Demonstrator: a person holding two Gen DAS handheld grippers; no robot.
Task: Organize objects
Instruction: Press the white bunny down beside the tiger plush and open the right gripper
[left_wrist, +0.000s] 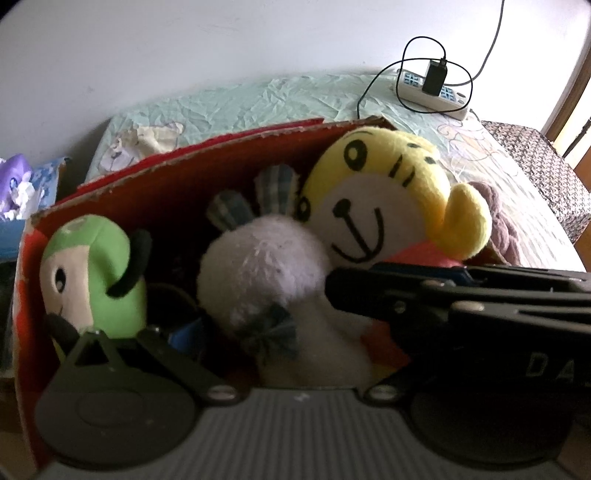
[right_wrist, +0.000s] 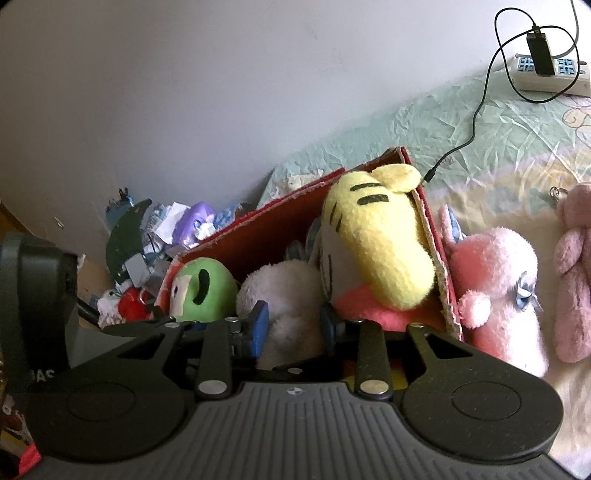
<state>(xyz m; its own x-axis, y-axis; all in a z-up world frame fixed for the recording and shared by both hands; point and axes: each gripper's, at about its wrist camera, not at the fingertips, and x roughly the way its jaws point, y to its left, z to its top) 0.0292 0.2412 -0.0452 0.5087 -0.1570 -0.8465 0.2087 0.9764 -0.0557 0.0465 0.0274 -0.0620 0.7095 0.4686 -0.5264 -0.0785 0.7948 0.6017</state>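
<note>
Inside the red box (right_wrist: 258, 236) on the bed, I find the white plush (right_wrist: 288, 295) clamped by my right tongs (right_wrist: 291, 325), lodged between the green plush (right_wrist: 203, 288) and yellow plush (right_wrist: 380, 240). Left tongs (left_wrist: 207, 354) stand apart, holding nothing. Placement step; I judge release comes next, then the pink plush (right_wrist: 498, 288) beside the box.

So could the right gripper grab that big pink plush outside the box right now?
Probably not: the right gripper is shut on the white plush inside the red box, whose side wall stands between it and the pink plush.
</note>
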